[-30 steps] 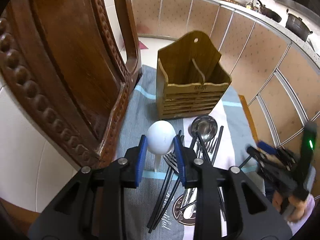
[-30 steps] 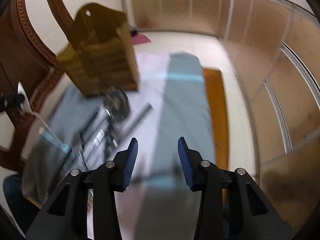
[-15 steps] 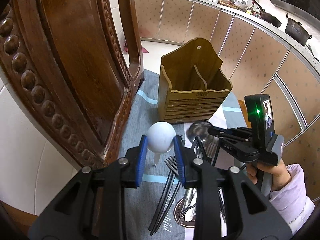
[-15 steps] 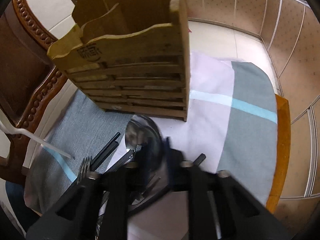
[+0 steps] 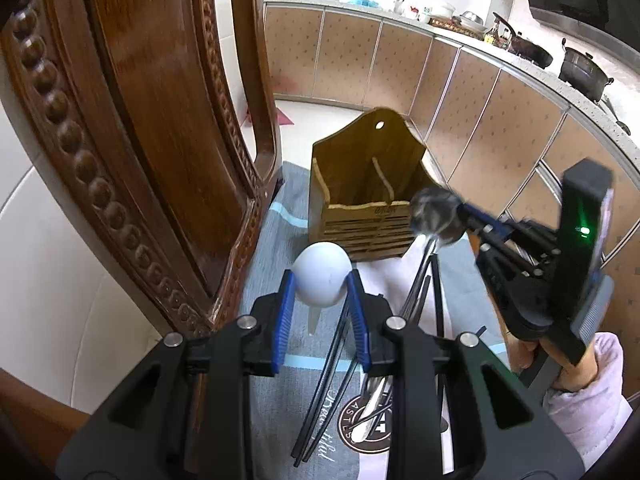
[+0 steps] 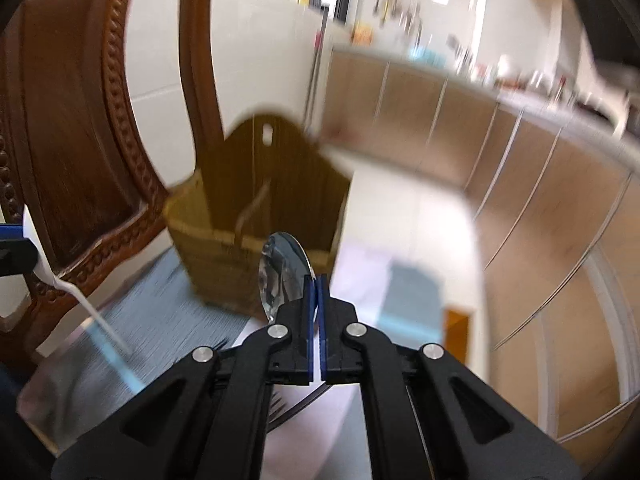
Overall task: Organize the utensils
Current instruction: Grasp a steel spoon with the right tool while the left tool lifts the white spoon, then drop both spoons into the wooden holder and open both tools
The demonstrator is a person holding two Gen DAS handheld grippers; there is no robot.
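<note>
A: Status, left to right: we see the left hand-held gripper (image 5: 320,304) clamped on the bowl of a white plastic spoon (image 5: 322,280), held above the cloth-covered worktop (image 5: 268,248).

B: Confirmed. We see the wooden caddy (image 5: 360,208) standing behind, and the right hand-held gripper (image 6: 316,284) nearly closed, pinching a metal spoon (image 6: 282,276) lifted just before the caddy front.

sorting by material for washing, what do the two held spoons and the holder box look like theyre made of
Spoon in the left gripper: white spoon, matte and opaque, probably plastic or ceramic. Spoon in the right gripper: metal spoon, mirror-shiny bowl with reflections, likely stainless steel. Holder box: brown slatted boards with grain, looks like wood or bamboo.
</note>
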